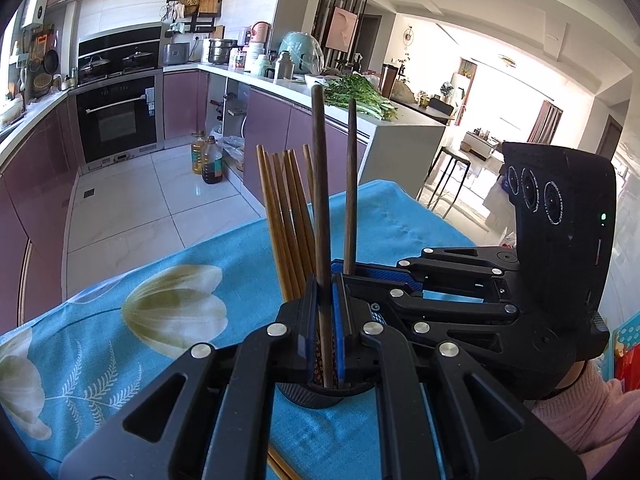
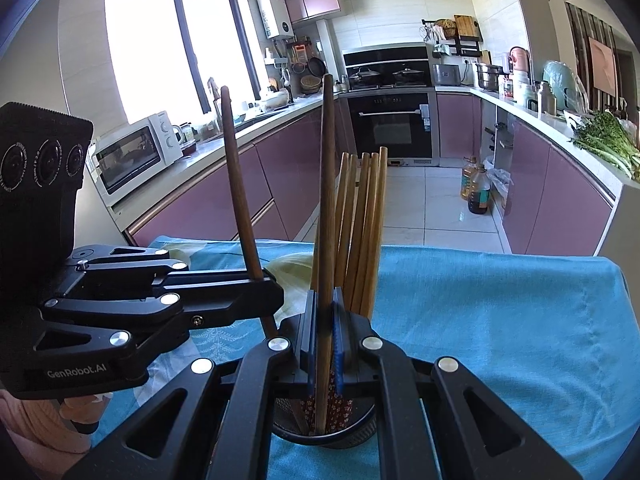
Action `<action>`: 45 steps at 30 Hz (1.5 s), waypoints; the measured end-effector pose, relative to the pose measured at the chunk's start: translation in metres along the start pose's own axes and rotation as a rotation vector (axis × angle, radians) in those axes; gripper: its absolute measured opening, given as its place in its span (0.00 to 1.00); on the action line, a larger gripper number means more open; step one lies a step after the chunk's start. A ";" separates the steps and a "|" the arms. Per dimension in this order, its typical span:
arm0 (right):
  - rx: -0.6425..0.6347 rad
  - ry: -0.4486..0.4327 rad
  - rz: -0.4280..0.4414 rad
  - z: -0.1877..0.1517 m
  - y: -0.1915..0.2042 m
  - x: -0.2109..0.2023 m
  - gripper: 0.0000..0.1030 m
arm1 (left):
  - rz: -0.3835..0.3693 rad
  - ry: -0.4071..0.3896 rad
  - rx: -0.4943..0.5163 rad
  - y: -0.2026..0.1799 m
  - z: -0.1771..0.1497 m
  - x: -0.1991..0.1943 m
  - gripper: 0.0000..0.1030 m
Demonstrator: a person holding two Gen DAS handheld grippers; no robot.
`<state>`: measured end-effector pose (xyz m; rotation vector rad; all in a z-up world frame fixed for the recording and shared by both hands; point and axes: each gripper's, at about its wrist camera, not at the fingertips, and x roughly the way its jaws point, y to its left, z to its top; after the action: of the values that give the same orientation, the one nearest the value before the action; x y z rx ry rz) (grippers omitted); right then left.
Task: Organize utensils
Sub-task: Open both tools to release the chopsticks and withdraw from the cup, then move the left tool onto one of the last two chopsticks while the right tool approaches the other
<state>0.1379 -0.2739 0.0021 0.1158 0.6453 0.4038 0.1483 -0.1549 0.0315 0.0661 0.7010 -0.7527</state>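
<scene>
- The left gripper [image 1: 326, 320] is clamped shut on a dark brown chopstick [image 1: 322, 200], which stands nearly upright between its blue-lined fingers.
- The lower end of that chopstick reaches down into a dark mesh holder [image 1: 312, 398] directly below the fingers.
- The right gripper [image 2: 326, 344] is likewise closed tight on a second dark chopstick [image 2: 326, 200], also held close to upright.
- Its tip goes down into the same holder [image 2: 360, 436], beside a red flowered piece [image 2: 338, 412] that sits inside the holder.
- In the left wrist view the right gripper [image 1: 340, 276] comes in from the right, with its chopstick [image 1: 351, 184] rising behind the left one.
- In the right wrist view the left gripper [image 2: 272, 292] comes in from the left, and its chopstick [image 2: 240, 192] leans slightly to the left.
- A bunch of lighter tan chopsticks [image 1: 286, 224] already stands in the holder, fanned out behind the two dark ones; the same bunch [image 2: 362, 232] shows in the right wrist view.
- The holder rests on a table covered by a blue cloth [image 1: 404, 220] printed with pale flowers [image 1: 176, 308].
- Another tan chopstick [image 1: 282, 466] lies flat on the cloth by the lower edge of the left wrist view.
- A pink sleeve [image 1: 580, 408] shows behind the right gripper.
- Beyond the table is a kitchen with mauve cabinets [image 2: 224, 196], a black oven [image 1: 118, 118] and green vegetables [image 1: 358, 94] on the counter.
</scene>
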 end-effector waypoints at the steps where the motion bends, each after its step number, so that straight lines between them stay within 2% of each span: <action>1: 0.001 0.001 0.001 -0.001 -0.002 0.000 0.06 | 0.001 0.005 -0.003 0.001 0.000 0.002 0.07; 7: 0.025 0.001 -0.005 -0.003 -0.006 0.000 0.08 | -0.002 0.010 -0.016 0.008 -0.006 0.008 0.09; 12: 0.030 -0.009 0.002 -0.007 -0.005 -0.005 0.09 | 0.017 -0.025 -0.017 0.011 -0.013 -0.001 0.13; 14: 0.024 -0.022 0.009 -0.008 -0.003 -0.011 0.13 | 0.029 -0.052 -0.015 0.011 -0.017 -0.010 0.26; 18: -0.009 -0.056 0.052 -0.014 0.007 -0.030 0.22 | 0.057 -0.108 0.000 0.012 -0.030 -0.031 0.32; 20: -0.041 -0.069 0.073 -0.019 0.015 -0.039 0.26 | 0.072 -0.129 0.008 0.013 -0.040 -0.042 0.41; 22: -0.074 -0.070 0.105 -0.025 0.024 -0.047 0.31 | 0.092 -0.137 0.012 0.016 -0.052 -0.051 0.43; 25: -0.118 -0.045 0.135 -0.037 0.037 -0.048 0.36 | 0.119 -0.109 0.003 0.023 -0.075 -0.056 0.45; 28: -0.131 0.013 0.150 -0.051 0.045 -0.037 0.36 | 0.149 -0.044 -0.009 0.029 -0.100 -0.050 0.46; 35: -0.063 0.143 0.163 -0.077 0.041 -0.003 0.36 | 0.128 0.130 -0.062 0.045 -0.158 -0.018 0.46; 40: -0.027 0.183 0.165 -0.095 0.043 0.005 0.36 | 0.122 0.187 -0.064 0.040 -0.182 -0.001 0.46; 45: -0.020 0.212 0.171 -0.102 0.047 0.014 0.36 | 0.143 0.210 -0.044 0.032 -0.190 0.005 0.46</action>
<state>0.0710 -0.2273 -0.0758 0.1101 0.8434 0.5931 0.0652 -0.0781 -0.1243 0.1555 0.9027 -0.5975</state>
